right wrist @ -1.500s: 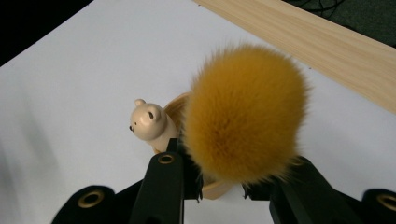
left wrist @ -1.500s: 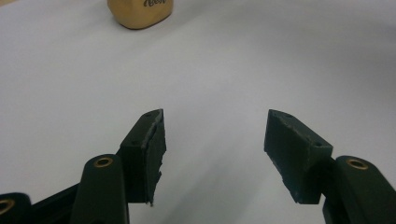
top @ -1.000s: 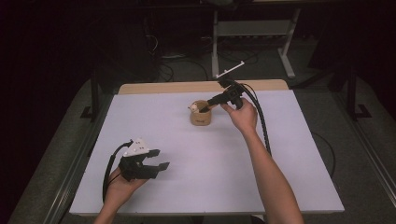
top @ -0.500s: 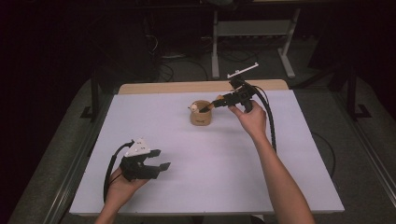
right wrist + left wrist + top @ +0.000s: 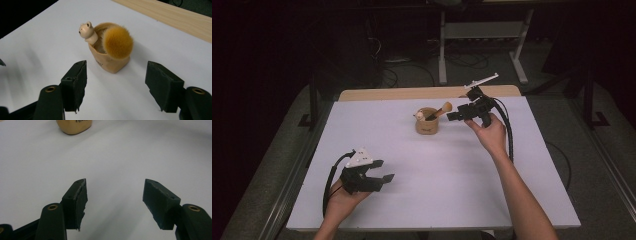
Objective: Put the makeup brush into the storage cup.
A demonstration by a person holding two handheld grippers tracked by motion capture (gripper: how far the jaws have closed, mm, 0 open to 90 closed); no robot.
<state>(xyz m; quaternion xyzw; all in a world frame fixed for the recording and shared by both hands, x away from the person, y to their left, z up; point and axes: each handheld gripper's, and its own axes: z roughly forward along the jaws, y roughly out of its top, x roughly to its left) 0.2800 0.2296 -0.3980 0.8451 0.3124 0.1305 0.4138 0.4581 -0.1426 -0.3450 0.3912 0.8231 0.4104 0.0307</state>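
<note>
From the high view, a small tan cup [image 5: 427,122] stands on the white table [image 5: 452,190] a little beyond its middle, with a brush [image 5: 439,110] leaning out of it toward the right, bristle head up, and a tiny pale figure [image 5: 418,116] poking over the cup's left rim; the figure is too small here to make out. The right gripper [image 5: 453,116] hovers just to the right of the brush head, apart from it; its jaws have just been opening and nothing lies between them. The left gripper [image 5: 384,172] rests near the front left corner of the table, well apart from the cup, jaws spread and empty, its cable looping down beside the hand. A strip of bare wood runs along the table's far edge, and past it the room is dark, with a light metal frame and cables on the floor barely readable. In the left gripper view, the two black jaws stand wide over plain white surface, and only the bottom of the cup [image 5: 74,126] shows, cut off by the top edge, its dark lettering unreadable. In the right gripper view, the jaws stand wide with the cup [image 5: 110,62] ahead of them, untouched; the brush's fluffy orange head [image 5: 117,42] hides part of the cup's mouth, and the figure [image 5: 87,31], an animal head, peeks out beside it.
</note>
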